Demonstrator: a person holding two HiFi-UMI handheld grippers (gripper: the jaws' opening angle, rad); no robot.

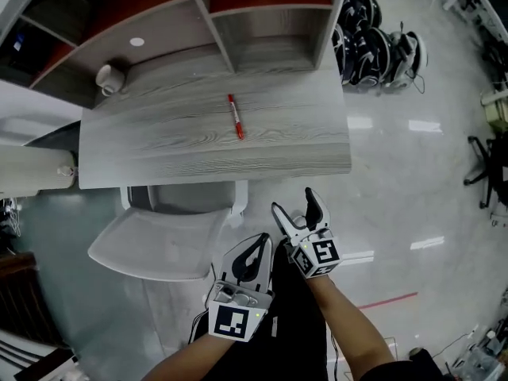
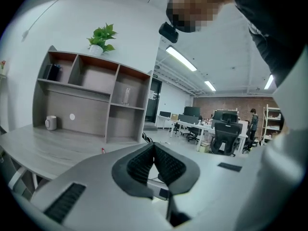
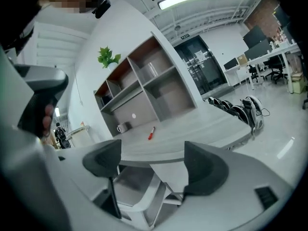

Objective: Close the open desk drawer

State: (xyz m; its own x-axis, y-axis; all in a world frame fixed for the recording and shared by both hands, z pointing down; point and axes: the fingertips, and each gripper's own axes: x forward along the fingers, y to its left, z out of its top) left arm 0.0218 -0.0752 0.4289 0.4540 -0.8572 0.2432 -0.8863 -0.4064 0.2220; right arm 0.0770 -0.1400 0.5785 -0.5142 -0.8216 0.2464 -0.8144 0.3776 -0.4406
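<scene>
This is looking like an open-plan office: beyond the left gripper (image 2: 154,147) and off to its right, rows of work tables (image 2: 207,127) are carrying monitors (image 2: 191,111), black swivel chairs (image 2: 225,136) are standing at them, and a person (image 2: 252,124) is standing near a brick wall (image 2: 240,104) under strip lights (image 2: 181,58) glowing on the ceiling. Ahead of the right gripper (image 3: 151,158), a grey wood-grain desk (image 3: 200,129) is bearing a shelf unit (image 3: 144,90) with a potted plant (image 3: 109,57) sitting on top, a mug (image 3: 121,127) and a red marker (image 3: 151,133). Glass doors (image 3: 199,64) are standing farther off to its right, and a polished floor (image 3: 284,129) is reflecting the lights.
</scene>
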